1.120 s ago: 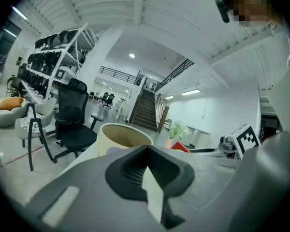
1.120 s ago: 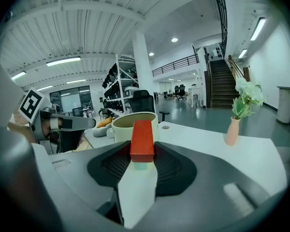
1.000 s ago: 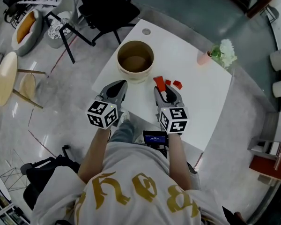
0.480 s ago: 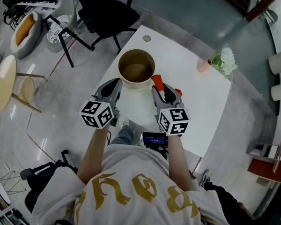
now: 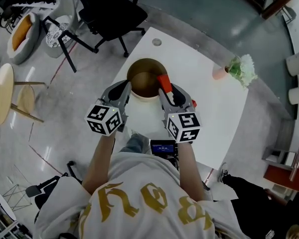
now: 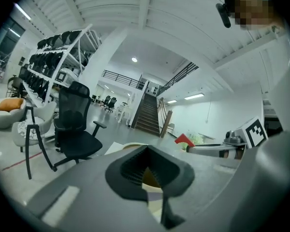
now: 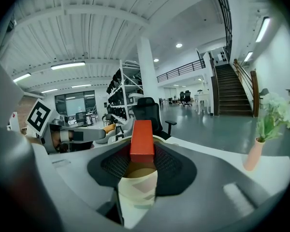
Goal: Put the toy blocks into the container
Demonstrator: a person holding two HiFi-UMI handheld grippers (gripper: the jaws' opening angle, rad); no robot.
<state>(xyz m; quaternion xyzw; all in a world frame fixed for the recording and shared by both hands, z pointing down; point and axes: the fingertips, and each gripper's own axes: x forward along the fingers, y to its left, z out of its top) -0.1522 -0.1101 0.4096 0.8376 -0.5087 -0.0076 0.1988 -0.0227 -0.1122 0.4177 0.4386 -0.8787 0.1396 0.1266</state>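
A round beige container (image 5: pixel 144 77) stands on the white table (image 5: pixel 209 101), near its left edge. My right gripper (image 5: pixel 165 90) is shut on a long red block (image 5: pixel 164 81), held upright over the container's right rim. The right gripper view shows that block (image 7: pixel 141 140) between the pads, with the container's cream wall (image 7: pixel 137 190) below. My left gripper (image 5: pixel 122 90) rests by the container's left rim, shut and holding nothing; through its jaws (image 6: pixel 150 170) I see the container (image 6: pixel 153 181). Another red block (image 5: pixel 194 103) peeks out right of the right gripper.
A pink vase with white flowers (image 5: pixel 235 66) stands near the table's far right edge. A black office chair (image 5: pixel 112 11) is beyond the table, and a round wooden stool (image 5: pixel 2 91) stands to the left. A person's legs (image 5: pixel 249 195) are at lower right.
Both grippers have moved forward to the container. The right one has carried the long red block up from the table to above the container's right rim.
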